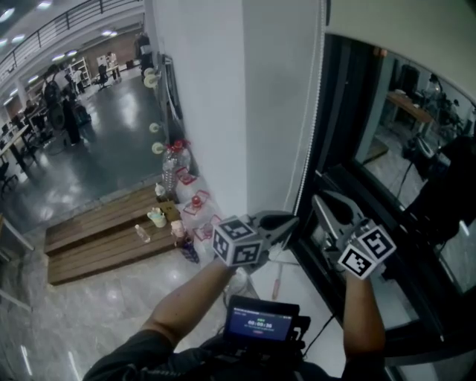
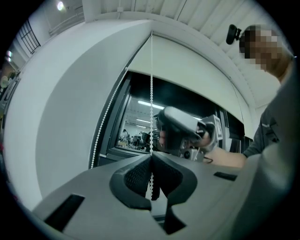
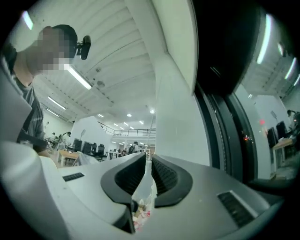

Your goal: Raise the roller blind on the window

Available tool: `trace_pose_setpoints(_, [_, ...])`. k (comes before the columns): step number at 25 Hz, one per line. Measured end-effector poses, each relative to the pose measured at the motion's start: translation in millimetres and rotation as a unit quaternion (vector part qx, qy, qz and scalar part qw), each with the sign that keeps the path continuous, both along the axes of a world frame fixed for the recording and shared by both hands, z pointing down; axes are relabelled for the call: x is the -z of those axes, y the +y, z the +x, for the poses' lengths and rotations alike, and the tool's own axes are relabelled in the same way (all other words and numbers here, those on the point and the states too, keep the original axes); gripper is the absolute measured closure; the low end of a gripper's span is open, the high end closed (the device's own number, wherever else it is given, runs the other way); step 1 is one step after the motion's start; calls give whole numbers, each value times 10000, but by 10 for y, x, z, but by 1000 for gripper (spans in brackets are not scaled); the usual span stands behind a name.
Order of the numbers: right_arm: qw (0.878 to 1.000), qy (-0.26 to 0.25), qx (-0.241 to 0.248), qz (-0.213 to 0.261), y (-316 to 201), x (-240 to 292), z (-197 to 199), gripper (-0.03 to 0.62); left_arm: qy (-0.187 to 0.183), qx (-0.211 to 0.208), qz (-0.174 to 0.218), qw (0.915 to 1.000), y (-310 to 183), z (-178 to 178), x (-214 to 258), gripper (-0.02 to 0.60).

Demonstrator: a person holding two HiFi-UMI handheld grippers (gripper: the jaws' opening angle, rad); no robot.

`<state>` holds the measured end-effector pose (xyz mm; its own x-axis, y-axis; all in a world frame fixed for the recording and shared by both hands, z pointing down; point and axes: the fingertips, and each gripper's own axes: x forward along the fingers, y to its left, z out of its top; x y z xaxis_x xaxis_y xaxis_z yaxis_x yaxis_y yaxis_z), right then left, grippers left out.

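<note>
The roller blind [image 1: 401,21] covers only the top of the dark window [image 1: 416,156]; it also shows pale above the glass in the left gripper view [image 2: 187,70]. Its white bead chain [image 1: 312,126] hangs along the window's left edge. My left gripper [image 1: 288,221] is shut on one strand of the chain [image 2: 151,93], which runs taut up from the pinched pads [image 2: 151,157]. The other strand [image 2: 105,119] hangs free to the left. My right gripper [image 1: 324,201], just right of the chain, stands slightly open [image 3: 149,161] with nothing between its pads.
A white wall pillar [image 1: 216,97] stands left of the window. At its foot, bottles [image 1: 172,167] and cups sit on a low wooden platform [image 1: 104,238]. A small screen device [image 1: 260,324] hangs at my chest. People stand far off in the hall at upper left.
</note>
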<state>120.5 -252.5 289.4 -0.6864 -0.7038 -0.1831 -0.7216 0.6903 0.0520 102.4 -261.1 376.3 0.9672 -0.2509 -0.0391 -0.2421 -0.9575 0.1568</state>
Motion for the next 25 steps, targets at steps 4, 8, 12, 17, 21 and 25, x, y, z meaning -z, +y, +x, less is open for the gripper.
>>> trace_pose_setpoints(4, [9993,-61,-124,352,-103,525,-64,556,-100,-11,148,9998,48,33,6,581])
trace_pose_setpoints(8, [9984,-188,3,536,-209,905,-164,556,-198,-77,246,9995,92,69,20,581])
trace_pose_setpoints(12, [9979,-397,67,498,-328,1010,-251,556,-164,-106,221,9996,101,47,36,581])
trace_pose_setpoints(17, [9964,-771,162,313,-370,987,-223,586,-151,-120,187,9996,81,44,15,581])
trace_pose_setpoints(21, [9960,-824,177,310,-383,974,-182,588,-88,-151,148,9997,65,52,7,581])
trace_pose_setpoints(25, [9973,-576,79,437,-353,934,-243,588,-93,-207,125,9997,70,71,-23,581])
